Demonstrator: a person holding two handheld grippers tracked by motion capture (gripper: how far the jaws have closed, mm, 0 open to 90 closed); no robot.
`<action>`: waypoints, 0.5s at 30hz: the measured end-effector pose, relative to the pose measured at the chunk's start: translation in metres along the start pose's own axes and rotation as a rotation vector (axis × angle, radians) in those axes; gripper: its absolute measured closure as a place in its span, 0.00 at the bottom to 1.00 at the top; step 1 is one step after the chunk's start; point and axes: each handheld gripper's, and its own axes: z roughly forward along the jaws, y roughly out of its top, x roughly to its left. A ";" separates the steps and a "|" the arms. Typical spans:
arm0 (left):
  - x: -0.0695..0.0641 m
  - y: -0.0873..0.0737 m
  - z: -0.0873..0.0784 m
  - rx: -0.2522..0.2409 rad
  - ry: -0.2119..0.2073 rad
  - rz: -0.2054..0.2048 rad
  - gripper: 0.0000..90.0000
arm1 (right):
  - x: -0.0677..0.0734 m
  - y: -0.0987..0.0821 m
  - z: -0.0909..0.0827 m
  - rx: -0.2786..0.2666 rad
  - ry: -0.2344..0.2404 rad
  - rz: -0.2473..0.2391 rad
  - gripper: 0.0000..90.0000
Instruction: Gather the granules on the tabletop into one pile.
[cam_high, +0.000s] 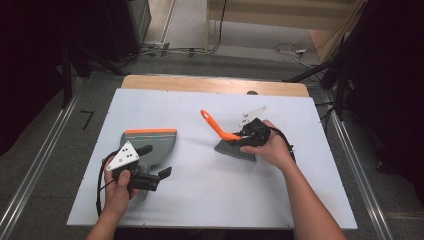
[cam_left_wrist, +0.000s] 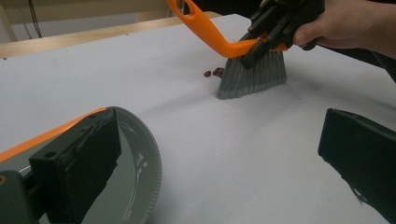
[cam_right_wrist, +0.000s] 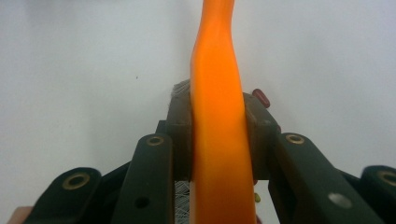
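My right gripper (cam_high: 243, 135) is shut on the orange handle (cam_right_wrist: 217, 107) of a hand brush (cam_high: 220, 129). The brush's grey bristles (cam_left_wrist: 254, 77) rest on the white board at centre right. A few small dark red bits (cam_left_wrist: 212, 73) lie on the board just beside the bristles. A grey dustpan (cam_high: 150, 146) with an orange front lip lies flat at the left. My left gripper (cam_high: 156, 161) hovers over the dustpan's near side, jaws wide apart, open. One jaw stands against the pan's rim (cam_left_wrist: 154, 163).
The white board (cam_high: 200, 200) covers a wooden table whose far edge (cam_high: 210, 84) shows beyond it. Metal rails (cam_high: 40, 160) run along the floor on both sides. Cables and dark stands sit on the floor at the back.
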 end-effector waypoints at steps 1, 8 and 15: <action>0.000 0.000 0.000 0.000 0.000 0.000 0.00 | -0.001 0.000 0.001 -0.007 -0.001 0.001 0.75; 0.000 0.000 0.000 -0.002 -0.001 -0.001 0.00 | -0.007 -0.001 0.000 -0.022 -0.009 0.030 0.75; 0.000 0.000 0.000 0.000 0.000 0.002 0.00 | -0.002 0.003 -0.002 -0.012 -0.002 0.026 0.76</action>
